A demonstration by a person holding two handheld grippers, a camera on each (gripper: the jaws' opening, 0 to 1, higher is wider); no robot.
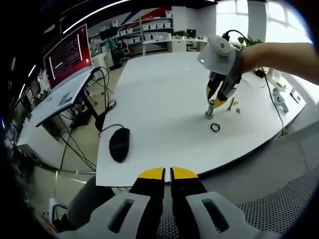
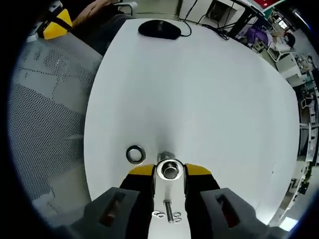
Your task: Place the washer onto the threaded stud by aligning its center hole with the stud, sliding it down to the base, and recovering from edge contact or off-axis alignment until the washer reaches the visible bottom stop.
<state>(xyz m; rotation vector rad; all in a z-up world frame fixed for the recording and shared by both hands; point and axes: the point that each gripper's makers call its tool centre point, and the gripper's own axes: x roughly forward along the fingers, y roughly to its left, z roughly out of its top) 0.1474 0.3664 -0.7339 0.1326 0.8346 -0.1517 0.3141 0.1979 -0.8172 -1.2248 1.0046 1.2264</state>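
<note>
While I hold both tools: my right gripper [image 2: 169, 171] straddles the stud [image 2: 169, 170] near the white table [image 2: 199, 89] edge.
Right gripper: yellow-tipped jaws sit on either side of the stud's top; whether they pinch it or just flank it, I cannot tell.
Left gripper [image 1: 167, 174]: jaws nearly together, holding nothing, hanging off the table edge.
Washer [image 2: 135, 154]: flat metal ring lying on the table just beside the stud, not yet threaded on.
Handling: I judge it light, stiff, slippery; grip it by the outer rim.
Spare parts: small screw [image 2: 169, 208] and rings nearby.
Mouse [image 1: 119, 144]: black, matte, rounded.
</note>
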